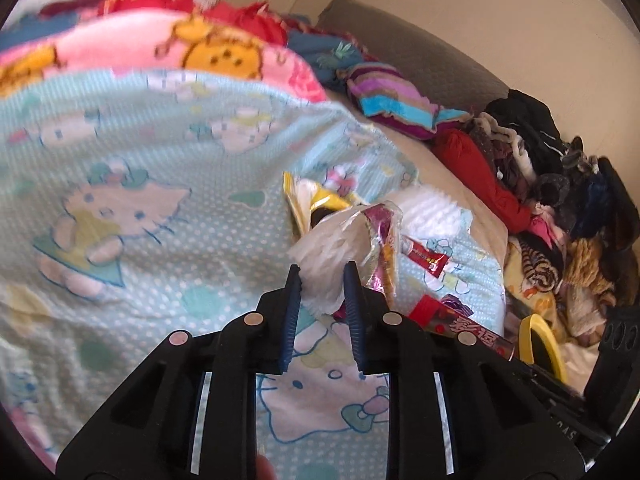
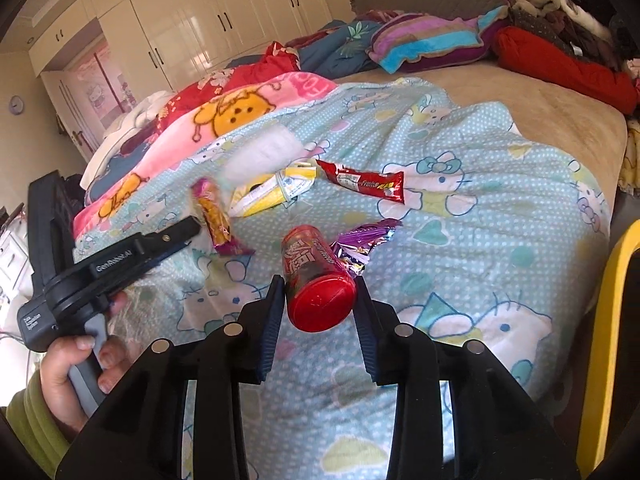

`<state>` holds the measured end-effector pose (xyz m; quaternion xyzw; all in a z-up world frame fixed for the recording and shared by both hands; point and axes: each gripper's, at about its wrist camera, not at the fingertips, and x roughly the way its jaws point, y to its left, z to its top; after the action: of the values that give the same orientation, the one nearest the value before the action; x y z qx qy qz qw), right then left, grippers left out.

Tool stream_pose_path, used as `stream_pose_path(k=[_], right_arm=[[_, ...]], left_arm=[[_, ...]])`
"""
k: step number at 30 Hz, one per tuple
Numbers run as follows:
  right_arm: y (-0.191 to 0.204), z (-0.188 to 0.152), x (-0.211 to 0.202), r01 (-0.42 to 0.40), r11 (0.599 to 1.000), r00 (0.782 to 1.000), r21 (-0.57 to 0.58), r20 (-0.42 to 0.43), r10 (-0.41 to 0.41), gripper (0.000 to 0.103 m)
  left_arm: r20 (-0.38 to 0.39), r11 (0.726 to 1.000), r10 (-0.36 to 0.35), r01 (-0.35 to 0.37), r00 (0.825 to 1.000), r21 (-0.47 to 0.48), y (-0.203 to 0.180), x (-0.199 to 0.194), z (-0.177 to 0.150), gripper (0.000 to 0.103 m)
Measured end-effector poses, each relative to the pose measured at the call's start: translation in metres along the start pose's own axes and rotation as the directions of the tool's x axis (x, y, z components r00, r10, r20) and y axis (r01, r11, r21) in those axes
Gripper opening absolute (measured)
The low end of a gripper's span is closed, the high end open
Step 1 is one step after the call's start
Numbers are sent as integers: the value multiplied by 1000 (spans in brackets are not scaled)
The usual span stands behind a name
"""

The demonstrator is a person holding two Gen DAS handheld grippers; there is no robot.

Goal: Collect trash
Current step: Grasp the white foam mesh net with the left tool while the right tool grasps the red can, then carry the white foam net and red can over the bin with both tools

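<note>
Now trash is gripped on the bed [image 2: 560, 128].
Left claw [image 1: 322, 276] clamped on crumpled wrapper [image 1: 328, 248], right claw [image 2: 320, 292] on red can [image 2: 316, 280]; both should be lifted squarely.

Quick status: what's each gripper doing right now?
Left gripper: shut on white crumpled wrapper.
Right gripper: shut on red canister.

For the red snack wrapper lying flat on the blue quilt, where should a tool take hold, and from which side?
Grip the red snack wrapper at its crimped right end, coming from above with fingers across its short width: it lies flat, long axis left-right, clear of the yellow packet.
</note>
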<state>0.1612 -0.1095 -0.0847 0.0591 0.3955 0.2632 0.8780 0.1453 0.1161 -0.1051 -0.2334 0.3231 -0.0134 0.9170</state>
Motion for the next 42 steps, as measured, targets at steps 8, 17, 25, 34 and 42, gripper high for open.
stream_pose_path(k=[8,17,25,34,42], right_arm=[[-2,-3,-15,-4,1000,1000,9,18,4,33],[-4,7,-47,-47,999,994,15,95,45,32],[-13,18,-79,-37,999,984,29,176,31,31],[-32,27,-112,-4,998,971,57,237,-10,31],[-56,28,-139,30,993,964,113,260,-59,31]], left_arm=[[81,995,20,-28,997,98,-21,-32,7,12],[114,988,-46,28,992,154,-53,-51,12,11],[127,982,-77,53,989,179,-74,-65,13,11],[123,970,-123,93,985,225,-101,-71,10,11],[88,950,-173,143,981,278,-127,-68,-3,11]])
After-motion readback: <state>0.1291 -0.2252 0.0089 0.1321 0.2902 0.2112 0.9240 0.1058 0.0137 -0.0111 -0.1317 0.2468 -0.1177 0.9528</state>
